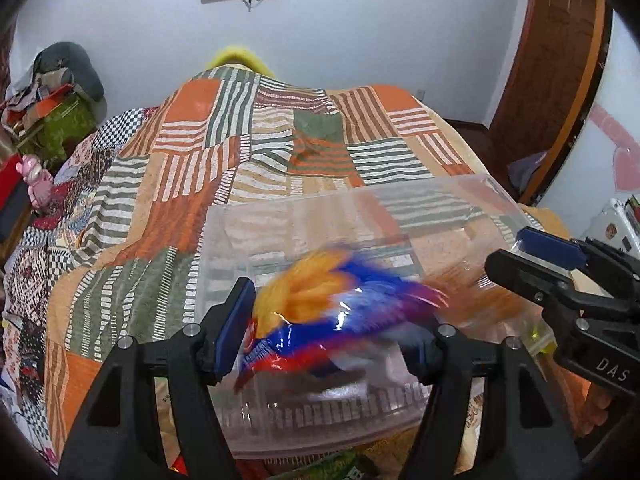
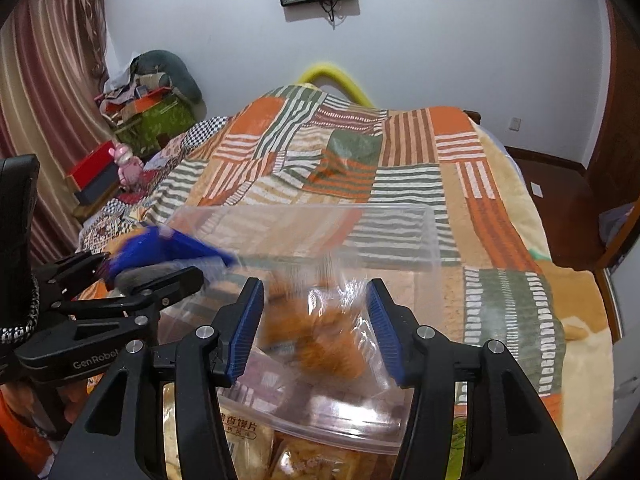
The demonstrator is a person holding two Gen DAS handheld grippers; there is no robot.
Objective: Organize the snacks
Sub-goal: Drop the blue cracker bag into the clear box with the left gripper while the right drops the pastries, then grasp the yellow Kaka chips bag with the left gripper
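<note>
A clear plastic bin (image 1: 288, 220) stands on the patchwork bedspread (image 1: 192, 168); it also shows in the right wrist view (image 2: 400, 216). A blue, red and orange snack bag (image 1: 320, 312), blurred by motion, hangs between the fingers of my open left gripper (image 1: 336, 320) over the bin; I cannot tell whether a finger touches it. My right gripper (image 2: 316, 328) is open over the bin, and a clear bag of orange snacks (image 2: 328, 340), also blurred, lies between its fingers. The right gripper shows at the right in the left wrist view (image 1: 552, 256).
More snack packets (image 2: 240, 436) lie under the bin's near rim. The bed runs back to a white wall. A pile of boxes and clothes (image 1: 52, 112) and a pink toy (image 1: 36, 180) stand at the left. A wooden door frame (image 1: 560, 92) is at the right.
</note>
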